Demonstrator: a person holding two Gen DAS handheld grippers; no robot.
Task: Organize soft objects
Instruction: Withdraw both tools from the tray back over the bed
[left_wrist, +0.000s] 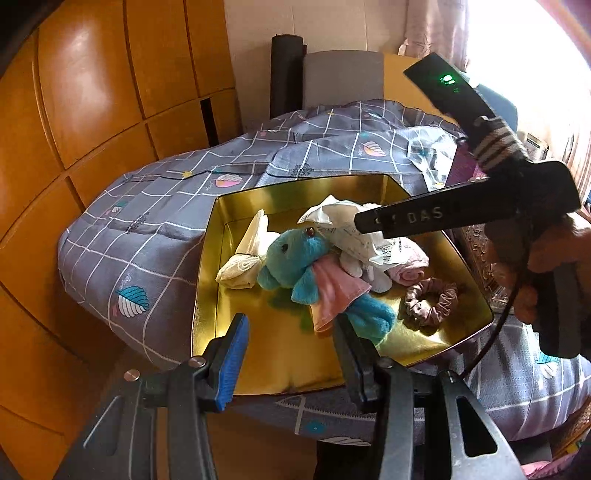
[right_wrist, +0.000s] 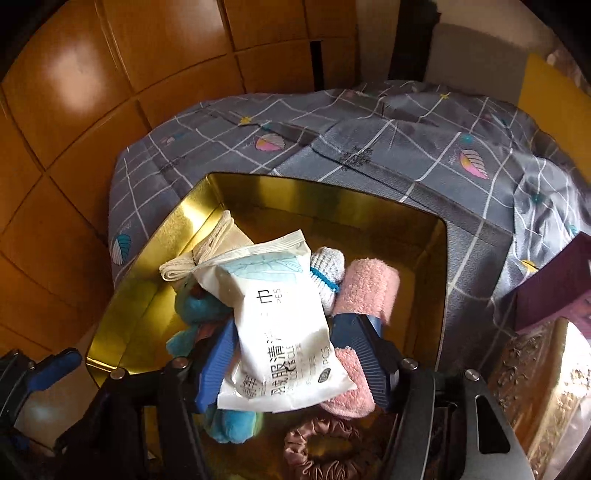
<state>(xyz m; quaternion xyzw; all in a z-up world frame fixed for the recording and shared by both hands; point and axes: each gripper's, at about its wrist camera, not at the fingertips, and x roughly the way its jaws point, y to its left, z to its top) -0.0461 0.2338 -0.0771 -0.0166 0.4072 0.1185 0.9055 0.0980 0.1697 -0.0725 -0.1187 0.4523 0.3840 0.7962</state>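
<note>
Gold tin (left_wrist: 284, 354) sits on a grey patterned quilt (left_wrist: 147, 240), open side up, soft items piled inside.

Right tongs (right_wrist: 291, 354) are clenched on a white wipes pack (right_wrist: 273, 314). Both blue pads press its sides near the lower end, and the pack is held above the pile, tilted, top end pointing toward the tin's far-left corner. From the left wrist view the right tongs (left_wrist: 364, 223) come in from the right over the tin, with the pack (left_wrist: 351, 229) at their tip, just above the plush.

Left tongs (left_wrist: 291, 350) are released, jaws spread wide with nothing between them, hovering over the tin's near edge.

Contents, 5 items under or beside the pack:
- blue plush (left_wrist: 295, 266) with a pink cloth on it, lying across the middle; its head is partly hidden by the pack in the right wrist view (right_wrist: 199, 306)
- cream folded cloth (left_wrist: 243, 258) against the left wall
- pink rolled towel (right_wrist: 369, 288) on the right side, touching the right tongs' pad
- small white knit sock (right_wrist: 327, 273) with blue trim, between pack and towel
- mauve scrunchie (left_wrist: 430, 301) in the near-right corner, apart from the pile

Purple box (right_wrist: 554, 288) sits on the quilt to the right of the tin. Wooden panel wall (left_wrist: 92, 110) is on the left.
</note>
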